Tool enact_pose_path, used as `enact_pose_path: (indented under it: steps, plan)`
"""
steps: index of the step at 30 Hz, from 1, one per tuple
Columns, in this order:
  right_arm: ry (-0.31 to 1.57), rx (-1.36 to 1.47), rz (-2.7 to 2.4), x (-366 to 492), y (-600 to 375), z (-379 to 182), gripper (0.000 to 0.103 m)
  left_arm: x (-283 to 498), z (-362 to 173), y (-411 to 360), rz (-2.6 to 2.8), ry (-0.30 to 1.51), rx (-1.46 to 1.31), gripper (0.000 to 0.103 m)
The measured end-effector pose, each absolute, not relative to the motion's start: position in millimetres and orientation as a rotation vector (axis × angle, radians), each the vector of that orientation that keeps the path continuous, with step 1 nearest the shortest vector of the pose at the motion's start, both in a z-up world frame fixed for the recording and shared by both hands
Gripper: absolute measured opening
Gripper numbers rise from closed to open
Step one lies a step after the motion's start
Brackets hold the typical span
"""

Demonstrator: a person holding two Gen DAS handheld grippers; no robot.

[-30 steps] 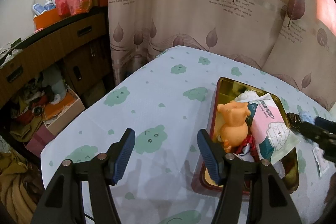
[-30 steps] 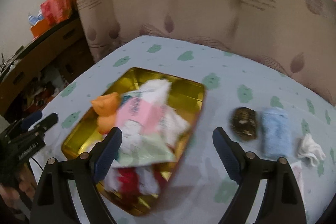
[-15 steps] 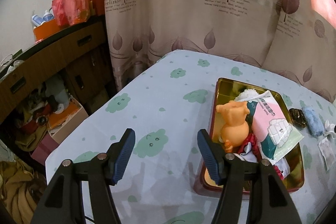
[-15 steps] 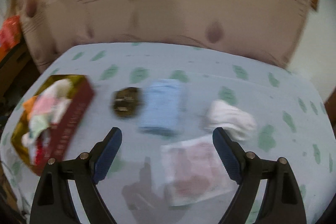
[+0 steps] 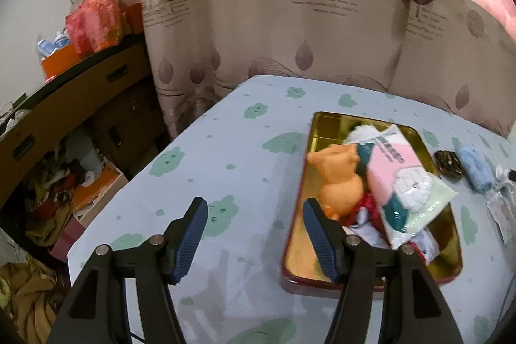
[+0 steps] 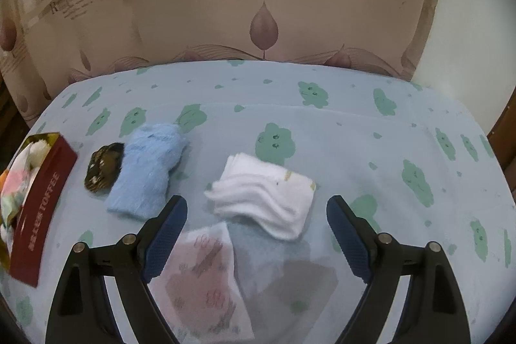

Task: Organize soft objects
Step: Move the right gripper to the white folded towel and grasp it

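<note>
Over the cloud-print tablecloth [image 6: 354, 131], the right gripper [image 6: 257, 215] and left gripper [image 5: 253, 220] both hang spread wide, holding nothing.

We see our right gripper [image 6: 256, 223] wide open above a folded white cloth [image 6: 267, 195]. A blue cloth [image 6: 146, 174] lies to its left, touching a dark bundle [image 6: 103, 163]. A red tin [image 6: 42, 205] sits far left.

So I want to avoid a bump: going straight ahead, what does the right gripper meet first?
Probably the folded white cloth, lying on the table just beyond the open right gripper and between its fingers; depth is uncertain.
</note>
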State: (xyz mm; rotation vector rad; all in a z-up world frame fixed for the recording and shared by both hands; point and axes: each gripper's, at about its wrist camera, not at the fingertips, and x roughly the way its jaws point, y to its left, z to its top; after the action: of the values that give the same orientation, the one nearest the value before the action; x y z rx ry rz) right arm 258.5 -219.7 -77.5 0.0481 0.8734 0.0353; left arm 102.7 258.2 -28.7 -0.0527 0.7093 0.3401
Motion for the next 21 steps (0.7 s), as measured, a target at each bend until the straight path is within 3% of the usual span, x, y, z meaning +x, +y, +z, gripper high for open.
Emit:
enact_pose_path:
  steps: [13, 19, 21]
  plan:
    - [0.922, 0.005, 0.019, 297, -218, -117, 0.090, 123, 1, 174, 0.135, 0.707, 0.036, 0.063]
    - [0.909, 0.035, 0.026, 296, -227, -120, 0.068, 153, -2, 111, 0.004, 0.732, 0.069, 0.063]
    - [0.901, 0.041, 0.028, 294, -230, -118, 0.050, 163, -5, 88, -0.043, 0.740, 0.078, 0.063]
